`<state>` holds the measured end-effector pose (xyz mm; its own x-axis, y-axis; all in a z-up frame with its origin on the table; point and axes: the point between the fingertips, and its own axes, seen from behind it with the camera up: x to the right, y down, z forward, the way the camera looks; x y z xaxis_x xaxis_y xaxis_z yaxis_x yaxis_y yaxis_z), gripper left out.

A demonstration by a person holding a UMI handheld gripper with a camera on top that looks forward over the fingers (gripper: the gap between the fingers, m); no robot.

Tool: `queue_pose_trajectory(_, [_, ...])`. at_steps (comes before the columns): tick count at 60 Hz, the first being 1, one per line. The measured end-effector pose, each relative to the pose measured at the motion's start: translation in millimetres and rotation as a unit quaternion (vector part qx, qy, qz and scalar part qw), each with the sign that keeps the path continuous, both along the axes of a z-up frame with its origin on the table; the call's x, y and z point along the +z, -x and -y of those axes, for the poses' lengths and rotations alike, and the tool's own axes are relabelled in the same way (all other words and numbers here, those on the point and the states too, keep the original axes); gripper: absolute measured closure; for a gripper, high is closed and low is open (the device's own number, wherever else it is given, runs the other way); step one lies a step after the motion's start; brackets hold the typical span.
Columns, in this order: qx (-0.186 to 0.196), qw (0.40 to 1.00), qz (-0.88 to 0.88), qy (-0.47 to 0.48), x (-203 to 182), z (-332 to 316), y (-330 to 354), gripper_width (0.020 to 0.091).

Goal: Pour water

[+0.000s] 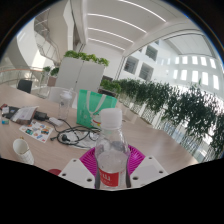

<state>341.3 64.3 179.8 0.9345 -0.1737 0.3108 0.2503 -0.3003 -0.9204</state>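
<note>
At the bottom centre of the frame we see one clear water bottle (112,150) standing upright, long axis vertical, white cap pointing up, red label low on its body. Our gripper (112,170) clamps it, both pink pads (90,160) pressed against its sides. Farther up the wooden table (160,140) stand one green cup (93,106), one white paper cup (22,150) at lower left, and tangled cables (70,135).

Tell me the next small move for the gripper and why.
Probably carry the bottle toward the white cup on the table. The gripper looks shut on the bottle, held upright with its cap on, so no pouring seems begun; the cup stands well off to one side.
</note>
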Motion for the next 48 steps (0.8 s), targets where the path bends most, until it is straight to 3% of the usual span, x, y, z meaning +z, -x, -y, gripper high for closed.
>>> queue_pose_trajectory(7, [0.063,0.972,0.224,0.038,32.2,-17.3,67.3,0.0761])
queue_pose_trajectory(19, [0.164,0.798,0.568,0.121,-9.7,-34.9,158.5,0.0762])
queue_pose_trajectory(29, [0.193,0.617,0.745,0.163,-22.7,-33.5,179.3,0.0762])
queue_pose_trajectory(30, [0.215,0.595,0.754,0.177,-17.6,-46.2,182.2,0.0762])
queue_pose_trajectory(32, [0.218,0.572,0.770,0.181,-18.2,-45.2,186.3,0.0762])
queue_pose_trajectory(34, [0.218,0.556,0.781,0.179,-15.7,-44.5,190.5,0.0762])
queue_pose_trajectory(35, [0.198,0.555,0.790,0.172,-13.6,-21.7,188.5,0.0761])
queue_pose_trajectory(37, [0.217,0.534,0.795,0.188,-11.3,-48.2,192.3,0.0762])
queue_pose_trajectory(48, [0.223,0.531,0.794,0.192,-10.9,-42.8,199.8,0.0760])
